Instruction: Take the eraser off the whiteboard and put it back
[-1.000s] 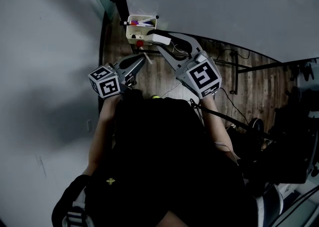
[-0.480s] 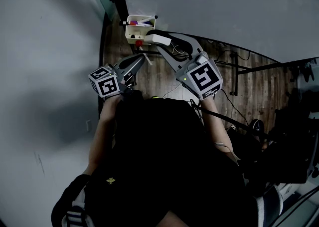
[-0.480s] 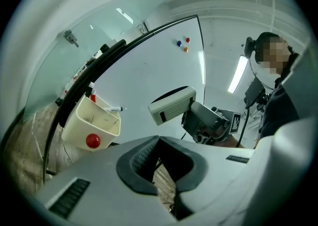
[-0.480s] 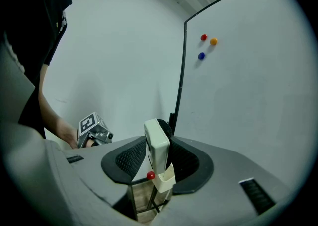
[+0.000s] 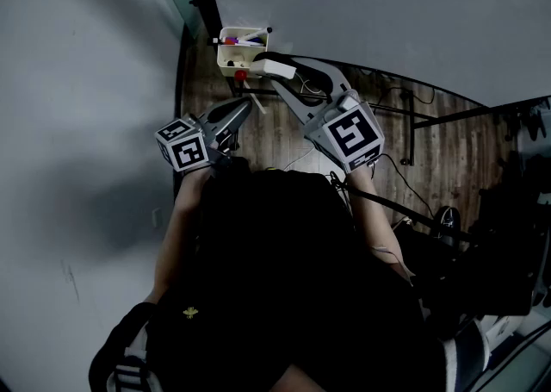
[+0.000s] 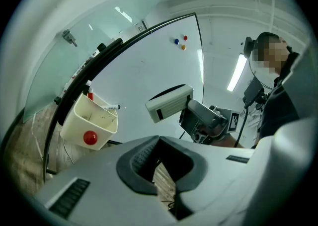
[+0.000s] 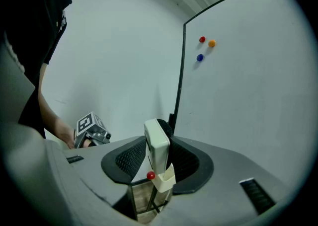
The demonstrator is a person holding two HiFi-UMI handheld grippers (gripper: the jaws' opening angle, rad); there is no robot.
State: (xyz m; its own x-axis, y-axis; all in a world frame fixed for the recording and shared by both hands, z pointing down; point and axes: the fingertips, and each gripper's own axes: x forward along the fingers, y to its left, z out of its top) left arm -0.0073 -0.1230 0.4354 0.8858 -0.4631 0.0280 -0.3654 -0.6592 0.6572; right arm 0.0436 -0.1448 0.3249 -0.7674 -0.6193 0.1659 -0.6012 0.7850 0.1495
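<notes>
Eraser look: my eraser (image 7: 157, 145) is a pale cream block with a dark felt face along one long side.
Eraser state: it is clamped between the two pads of my right tongs (image 7: 159, 156), off any ledge.
Eraser pose: it stands on end in the right gripper view, narrow edge toward me and felt side toward the board.
Eraser place: upper middle of the head view, at the board's lower left corner. I cannot tell if the felt touches the board.
Whiteboard look: my whiteboard (image 7: 248, 101) is a plain white sheet in a thin dark frame.
Whiteboard place: it is upright and fills the right half of the right gripper view and the upper right of the head view.
</notes>
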